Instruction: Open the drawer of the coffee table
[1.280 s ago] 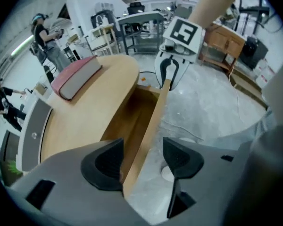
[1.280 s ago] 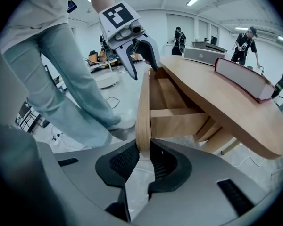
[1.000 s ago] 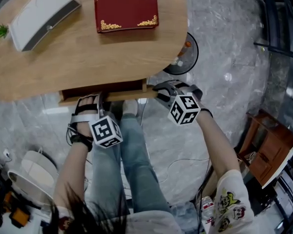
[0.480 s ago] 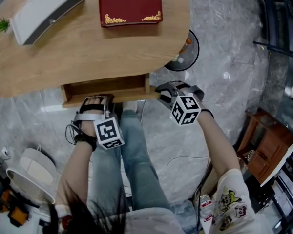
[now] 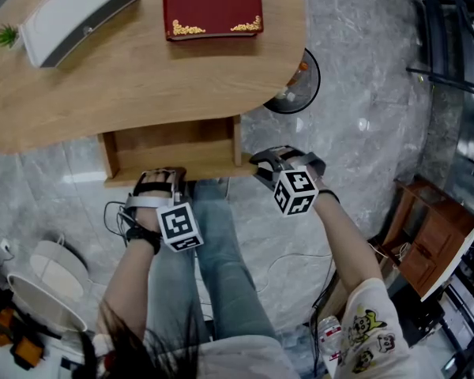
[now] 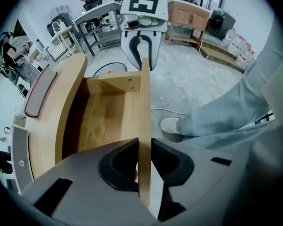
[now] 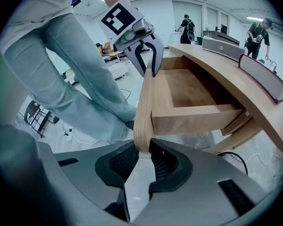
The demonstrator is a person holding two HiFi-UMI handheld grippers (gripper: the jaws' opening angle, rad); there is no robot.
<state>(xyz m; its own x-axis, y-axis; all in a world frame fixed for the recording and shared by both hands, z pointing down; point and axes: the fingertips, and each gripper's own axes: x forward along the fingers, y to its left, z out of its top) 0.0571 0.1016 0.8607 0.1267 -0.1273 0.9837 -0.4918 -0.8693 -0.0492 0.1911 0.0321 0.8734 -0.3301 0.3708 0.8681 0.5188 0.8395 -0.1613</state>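
The oval wooden coffee table point(image 5: 134, 85) fills the top of the head view. From under its near edge the drawer point(image 5: 174, 150) stands partly out with its bare wooden floor showing, so the pull looks well under way but probably not finished. The drawer's front panel point(image 6: 145, 102) serves as the handle. The left gripper point(image 6: 144, 159) points down; its jaws have just been closing and now clamp the panel's top edge, left of its middle. The right gripper point(image 7: 142, 154) pinches the panel's rounded right end between its ribbed pads point(image 7: 121, 160). The next move calls for both hands to draw back evenly toward the person's legs point(image 5: 213, 267), keeping the panel square so the drawer does not twist and jam in its opening.
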